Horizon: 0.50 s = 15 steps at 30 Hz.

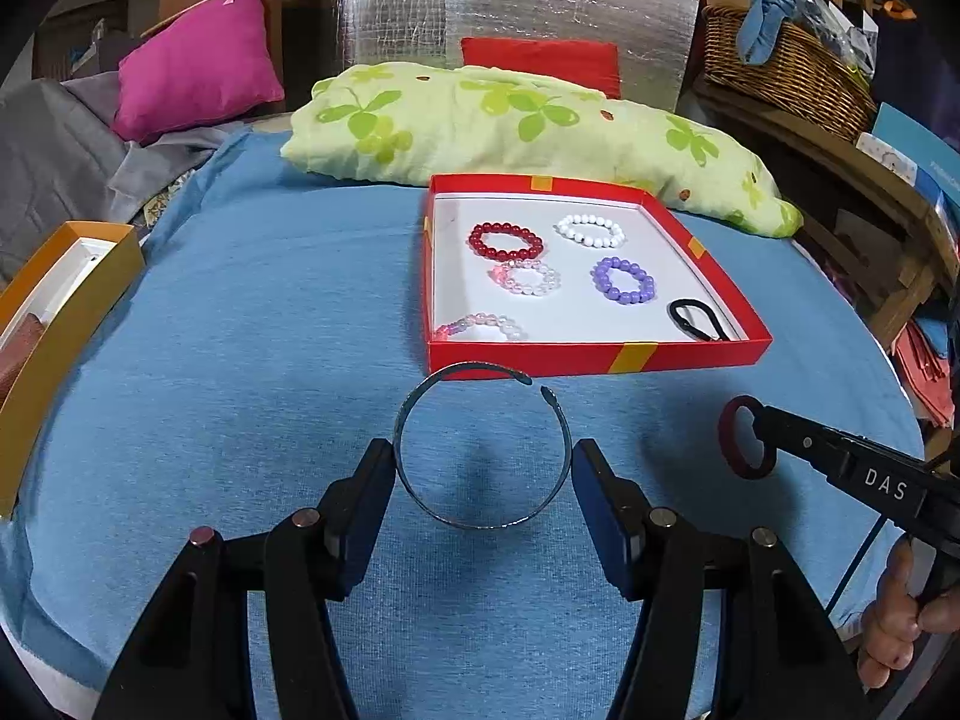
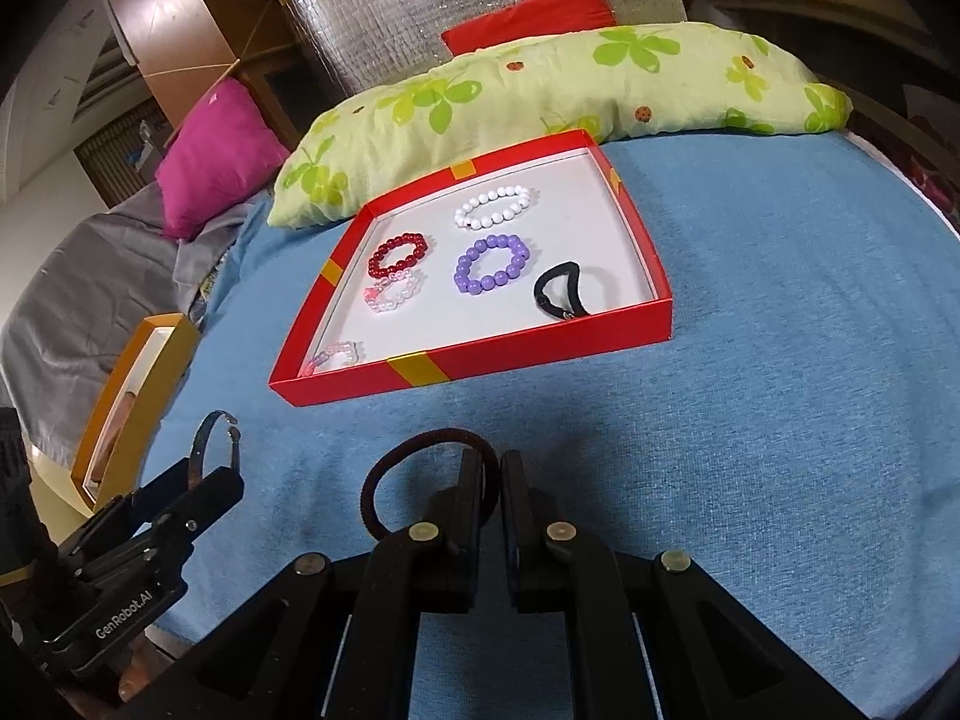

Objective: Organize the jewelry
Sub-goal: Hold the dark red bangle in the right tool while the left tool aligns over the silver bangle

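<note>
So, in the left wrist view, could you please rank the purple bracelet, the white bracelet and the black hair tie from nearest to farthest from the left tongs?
1. Black hair tie, box's near right corner.
2. Purple bracelet, mid-right.
3. White bracelet, by the far wall.

orange box (image 1: 66,324) cropped, contents perhaps unclear

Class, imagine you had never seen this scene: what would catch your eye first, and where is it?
Probably the red tray on the blue cloth, with bead bracelets inside. In front, the left gripper clasps an open metal bangle, and the right gripper pinches a dark hair tie.
</note>
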Tool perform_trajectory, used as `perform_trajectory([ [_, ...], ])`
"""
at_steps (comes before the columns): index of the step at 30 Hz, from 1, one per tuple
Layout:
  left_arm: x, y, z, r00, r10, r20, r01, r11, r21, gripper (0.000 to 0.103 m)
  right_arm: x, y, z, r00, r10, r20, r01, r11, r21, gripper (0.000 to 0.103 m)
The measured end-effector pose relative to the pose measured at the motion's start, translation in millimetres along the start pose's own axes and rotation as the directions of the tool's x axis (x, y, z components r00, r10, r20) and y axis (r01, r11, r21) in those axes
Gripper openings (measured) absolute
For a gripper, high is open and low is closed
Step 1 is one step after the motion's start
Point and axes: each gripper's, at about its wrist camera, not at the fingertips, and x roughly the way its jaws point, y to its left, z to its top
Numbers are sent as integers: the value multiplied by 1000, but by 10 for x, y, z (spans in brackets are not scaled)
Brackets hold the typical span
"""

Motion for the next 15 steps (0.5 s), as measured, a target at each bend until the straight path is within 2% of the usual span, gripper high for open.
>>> perform_trajectory([
  [15,27,-67,0,999,39,-4,-39,999,23,62,-46,-114,26,1000,-13,17,13,1000,8,7],
])
